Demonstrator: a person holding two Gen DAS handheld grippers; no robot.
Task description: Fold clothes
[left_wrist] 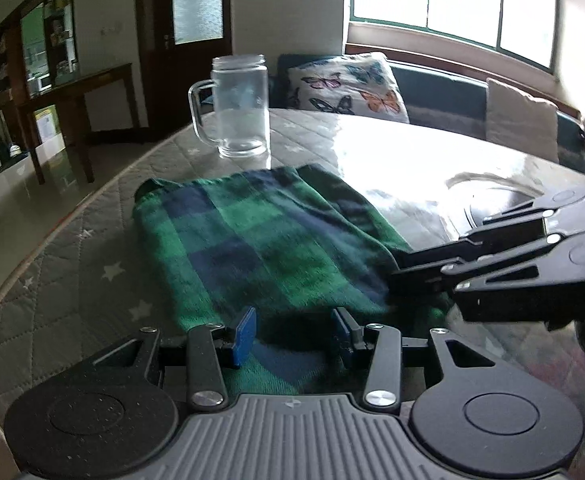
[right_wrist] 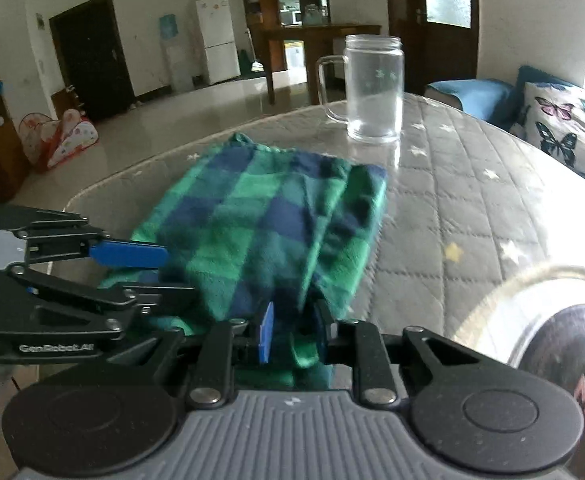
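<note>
My left gripper hangs over the near end of the cloth, its blue pads standing part open with plaid between them, not pressing it. My right gripper stands narrow, and a bunched fold of the cloth is pinched between its pads. In the left view it comes in from the right and bites the cloth's right edge.

The cloth, green and blue plaid, lies folded on the table, a round quilted top with stars under a glossy sheet. Its far edge lies near the jar without touching it; its left edge runs close to the table rim. To the right of the cloth the tabletop lies bare and bright with window glare. At the near right in the right view sits a dark round dish; what it holds I cannot tell.

The jar, clear glass with a handle, stands upright; whether it holds anything I cannot tell.
</note>
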